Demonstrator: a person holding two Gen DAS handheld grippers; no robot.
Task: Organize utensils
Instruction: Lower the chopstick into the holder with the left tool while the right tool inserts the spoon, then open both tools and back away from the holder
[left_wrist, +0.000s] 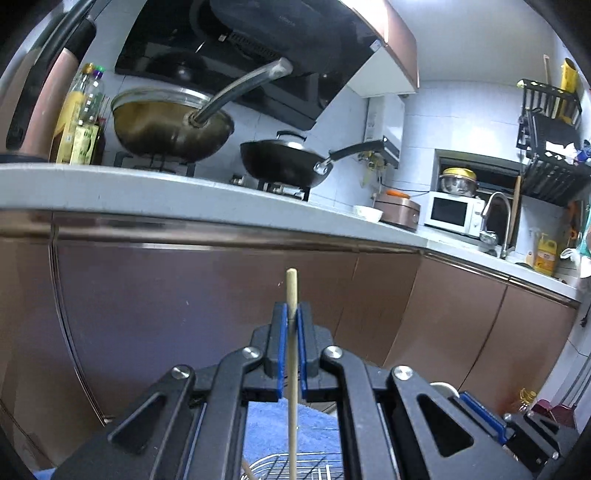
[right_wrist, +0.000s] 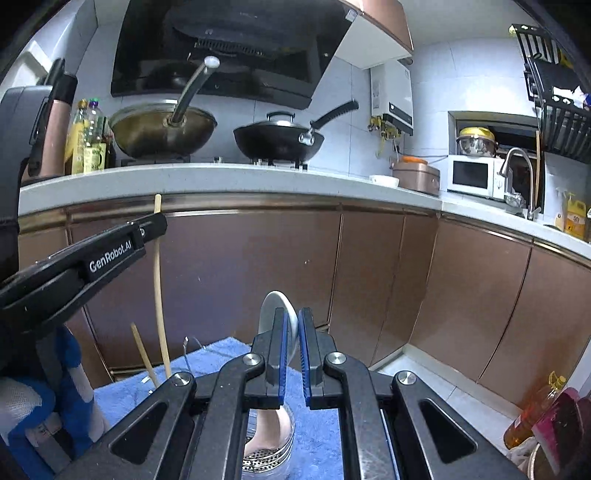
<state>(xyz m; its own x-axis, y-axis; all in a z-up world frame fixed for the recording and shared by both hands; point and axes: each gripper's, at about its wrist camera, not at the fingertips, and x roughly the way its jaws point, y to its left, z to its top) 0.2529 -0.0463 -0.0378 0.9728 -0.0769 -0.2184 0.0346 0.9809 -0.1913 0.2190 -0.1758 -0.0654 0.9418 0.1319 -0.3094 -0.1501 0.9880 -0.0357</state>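
Note:
In the left wrist view my left gripper (left_wrist: 291, 310) is shut on a pale wooden chopstick (left_wrist: 291, 288) that stands upright between the blue pads, its lower end over a wire rack (left_wrist: 295, 467). The right wrist view shows the same left gripper (right_wrist: 153, 223) at the left, with the chopstick (right_wrist: 159, 280) hanging down from it. A second chopstick (right_wrist: 144, 354) leans beside it. My right gripper (right_wrist: 293, 317) is shut on a white spoon (right_wrist: 273, 310), whose lower part reaches down to a perforated metal holder (right_wrist: 266, 458). Both stand on a blue towel (right_wrist: 321, 424).
Brown cabinet doors (right_wrist: 258, 277) and a grey countertop (right_wrist: 221, 177) rise close ahead, with two woks (right_wrist: 277, 142) on the stove. A microwave (right_wrist: 474, 175) and a faucet (right_wrist: 517, 162) stand to the right. An oil bottle (right_wrist: 535, 413) sits low right. A gloved hand (right_wrist: 37, 406) is at the left.

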